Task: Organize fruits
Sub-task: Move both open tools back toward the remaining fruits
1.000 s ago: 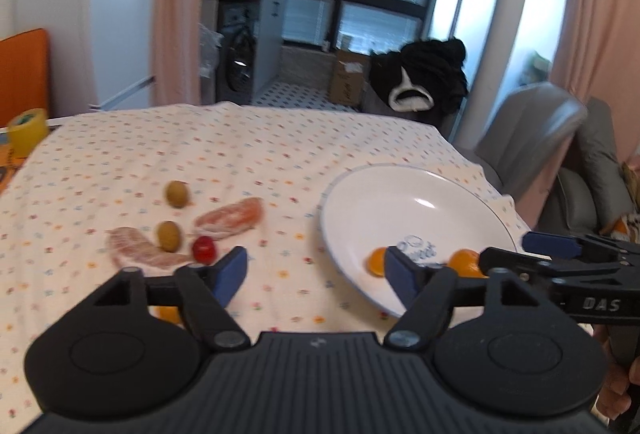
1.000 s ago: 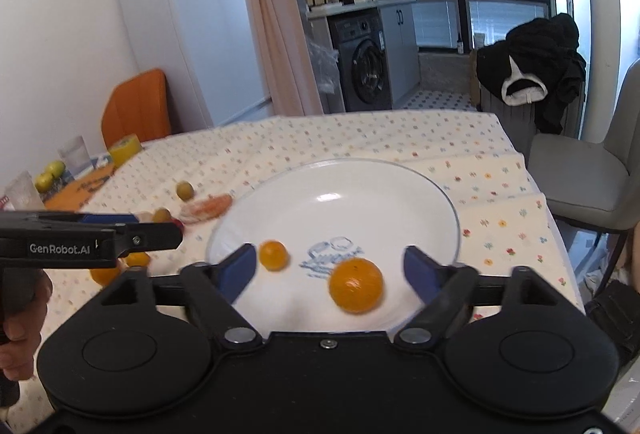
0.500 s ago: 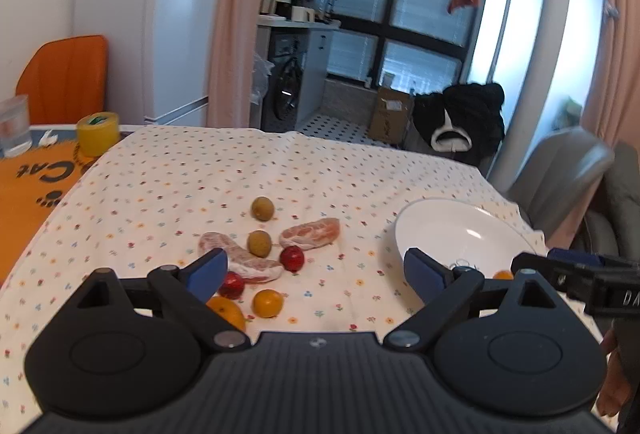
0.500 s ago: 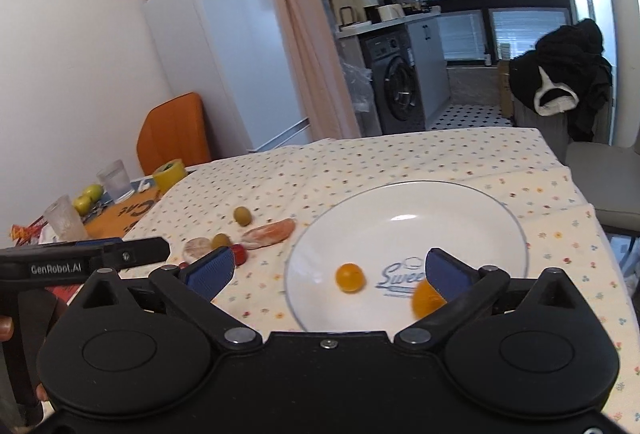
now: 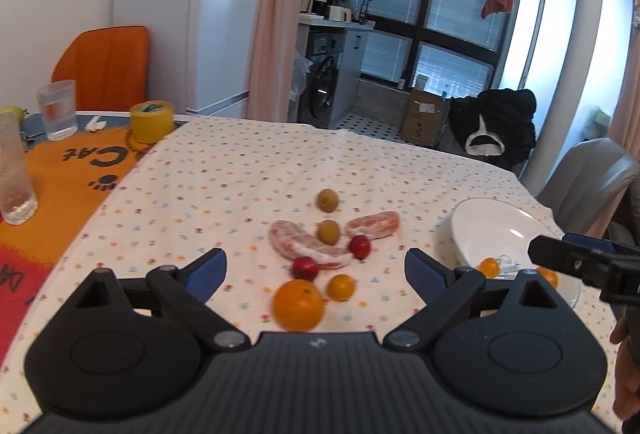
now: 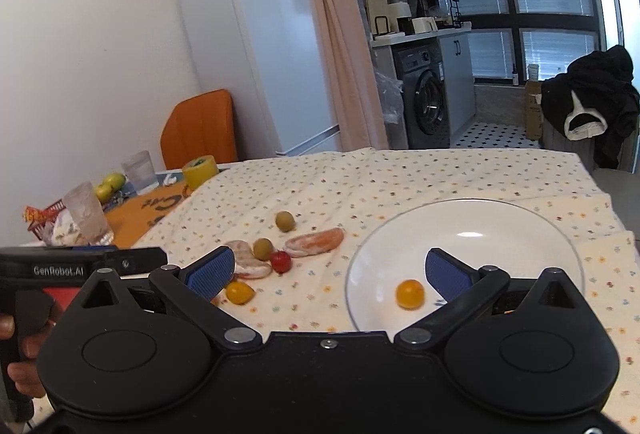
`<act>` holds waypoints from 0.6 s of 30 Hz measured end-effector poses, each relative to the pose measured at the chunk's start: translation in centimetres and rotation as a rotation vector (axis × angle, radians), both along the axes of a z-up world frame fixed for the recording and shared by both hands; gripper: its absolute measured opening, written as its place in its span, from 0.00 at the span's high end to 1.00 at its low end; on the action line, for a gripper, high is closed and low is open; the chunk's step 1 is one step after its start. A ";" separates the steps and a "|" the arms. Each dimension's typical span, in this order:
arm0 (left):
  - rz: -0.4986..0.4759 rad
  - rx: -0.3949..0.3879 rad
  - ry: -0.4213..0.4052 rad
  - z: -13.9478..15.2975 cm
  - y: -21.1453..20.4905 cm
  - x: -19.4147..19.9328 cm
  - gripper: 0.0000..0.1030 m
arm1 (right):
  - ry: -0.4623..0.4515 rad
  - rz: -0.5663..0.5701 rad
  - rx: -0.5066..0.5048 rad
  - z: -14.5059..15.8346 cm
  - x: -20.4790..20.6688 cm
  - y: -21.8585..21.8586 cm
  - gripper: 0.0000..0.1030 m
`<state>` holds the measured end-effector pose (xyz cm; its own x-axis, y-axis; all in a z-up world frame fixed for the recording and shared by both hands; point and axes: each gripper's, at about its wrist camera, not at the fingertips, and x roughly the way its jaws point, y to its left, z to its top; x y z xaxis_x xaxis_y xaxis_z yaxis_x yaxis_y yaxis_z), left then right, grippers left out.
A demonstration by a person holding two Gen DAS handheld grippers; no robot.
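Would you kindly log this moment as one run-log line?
left tool: open, empty | right tool: open, empty | white round plate: small orange fruit inside | large orange: on dotted tablecloth

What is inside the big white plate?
The white plate holds one small orange fruit and some blue printed writing, mostly hidden by the right gripper. The left camera shows a second orange fruit there, half covered.

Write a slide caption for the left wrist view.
Open left gripper hovers over loose fruit on the dotted tablecloth, large orange nearest, white plate at right.
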<state>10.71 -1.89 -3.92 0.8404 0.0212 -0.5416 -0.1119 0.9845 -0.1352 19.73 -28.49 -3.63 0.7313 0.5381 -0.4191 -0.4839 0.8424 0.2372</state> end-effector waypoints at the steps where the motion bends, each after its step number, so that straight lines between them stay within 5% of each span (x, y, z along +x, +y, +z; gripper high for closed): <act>1: 0.003 -0.001 0.001 0.0 0.3 -0.1 0.09 | 0.011 0.007 0.002 0.0 0.2 0.2 0.00; 10: 0.009 -0.011 0.004 -0.3 2.3 -0.3 0.18 | 0.034 0.083 -0.027 -0.4 0.8 3.0 0.01; 18: 0.000 -0.028 0.028 -1.1 3.5 0.5 0.40 | 0.091 0.155 -0.038 -1.0 1.7 5.1 0.23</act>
<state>11.24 1.63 -4.98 0.8246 0.0053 -0.5656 -0.1160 0.9803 -0.1598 21.45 -23.38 -4.64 0.5991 0.6238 -0.5020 -0.5864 0.7687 0.2555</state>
